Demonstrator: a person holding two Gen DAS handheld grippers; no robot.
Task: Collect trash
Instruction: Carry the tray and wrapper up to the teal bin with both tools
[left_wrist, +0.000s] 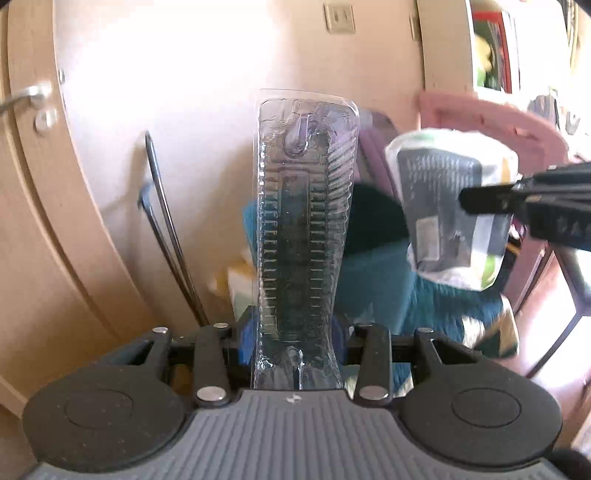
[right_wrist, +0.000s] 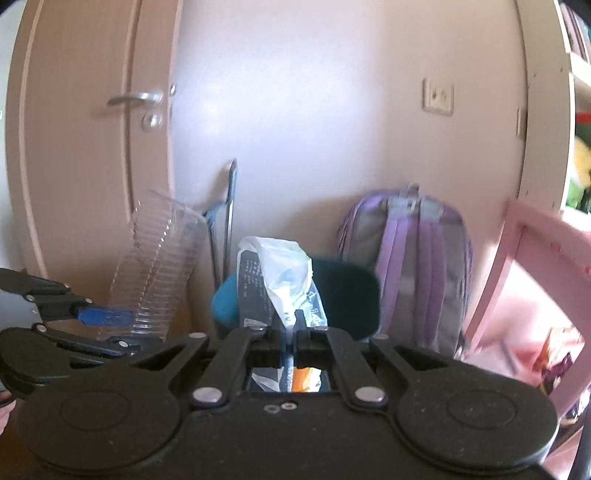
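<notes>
Left wrist: left gripper (left_wrist: 295, 347) clamping clear tray (left_wrist: 304, 229), wrapper (left_wrist: 454, 210) just right.

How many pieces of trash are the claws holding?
2. A clear plastic tray stands up in the left claw; a crumpled wrapper is pinched in the right claw. More may be hidden.

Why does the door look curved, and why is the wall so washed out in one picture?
Left wrist view: fisheye lens bows the beige door; sunlight glare bleaches the wall behind the clear ribbed plastic tray; the crumpled white printed wrapper is motion-blurred. Right wrist view: same bowing, softer even light, pink furniture smeared.
</notes>
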